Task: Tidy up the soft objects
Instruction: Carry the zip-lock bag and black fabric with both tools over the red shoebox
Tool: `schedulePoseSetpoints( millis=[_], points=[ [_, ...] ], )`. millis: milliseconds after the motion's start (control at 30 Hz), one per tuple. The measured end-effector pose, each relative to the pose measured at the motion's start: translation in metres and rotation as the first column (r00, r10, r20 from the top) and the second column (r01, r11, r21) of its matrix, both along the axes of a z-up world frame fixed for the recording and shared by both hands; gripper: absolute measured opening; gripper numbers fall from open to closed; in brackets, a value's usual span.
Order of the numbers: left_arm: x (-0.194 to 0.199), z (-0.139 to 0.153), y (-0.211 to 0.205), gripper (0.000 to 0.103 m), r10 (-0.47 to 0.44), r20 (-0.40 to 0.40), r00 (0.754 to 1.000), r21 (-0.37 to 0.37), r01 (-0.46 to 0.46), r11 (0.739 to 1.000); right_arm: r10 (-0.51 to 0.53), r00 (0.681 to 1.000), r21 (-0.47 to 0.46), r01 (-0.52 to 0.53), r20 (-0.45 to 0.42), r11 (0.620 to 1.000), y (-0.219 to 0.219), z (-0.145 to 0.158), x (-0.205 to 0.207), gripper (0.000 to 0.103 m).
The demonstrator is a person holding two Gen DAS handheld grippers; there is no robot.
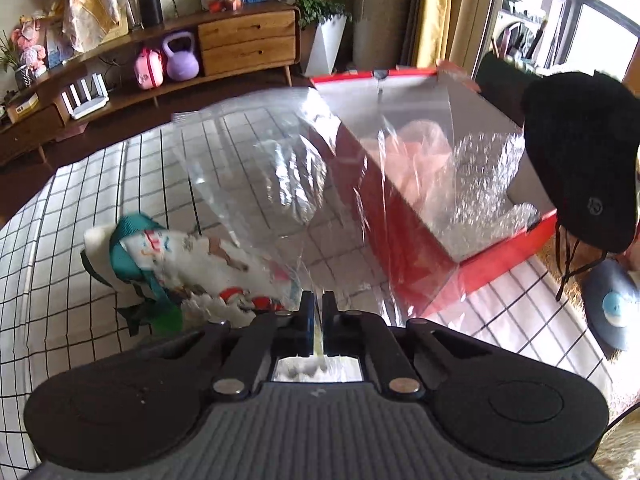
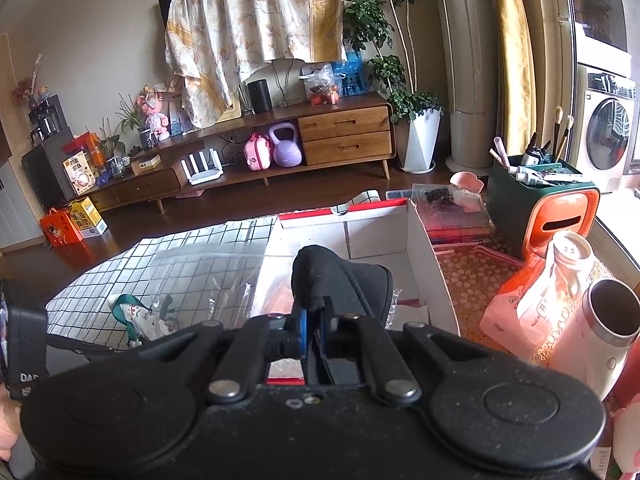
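A clear plastic bag is pinched at its edge between the closed jaws of the left gripper, at centre frame over the checked surface. A printed fabric item lies inside it, lower left. A black cap is clamped by the right gripper above the red-sided box.

Left claw is pointing steeply down, its two black fingers pinched nearly together on the edge of a clear plastic bag. Right claw sits at a shallower downward angle, jaws clamped tight on a black cap. At the lower left edge of the right wrist view, a bit of the person's hand shows.
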State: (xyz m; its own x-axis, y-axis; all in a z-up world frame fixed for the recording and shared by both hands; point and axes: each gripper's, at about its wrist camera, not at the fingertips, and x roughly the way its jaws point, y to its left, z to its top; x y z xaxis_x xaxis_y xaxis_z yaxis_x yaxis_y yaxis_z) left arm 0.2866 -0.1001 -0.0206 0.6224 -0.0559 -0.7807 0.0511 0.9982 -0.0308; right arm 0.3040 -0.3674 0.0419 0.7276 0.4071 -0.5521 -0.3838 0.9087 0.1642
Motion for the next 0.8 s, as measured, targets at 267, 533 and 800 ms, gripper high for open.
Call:
schedulePoseSetpoints(
  millis=[267, 533, 800],
  points=[
    [-0.003, 0.049, 0.004, 0.002, -0.003, 0.102, 0.995, -0.077, 0.011, 0.997, -0.012, 1.000, 0.014, 0.011, 0.023, 1.000, -0.005, 0.017, 0.000, 0.005],
    [0.009, 0.082, -0.010, 0.001, -0.029, 0.150, 0.988, -0.143, 0.051, 0.988, -0.021, 0.999, 0.015, 0.020, 0.037, 1.000, -0.007, 0.025, 0.004, 0.005],
    [0.045, 0.082, -0.045, 0.001, -0.075, 0.134, 0.988, -0.215, 0.103, 0.971, -0.007, 1.000, 0.025, 0.007, 0.029, 1.000, -0.007, 0.025, 0.018, 0.005]
  ],
)
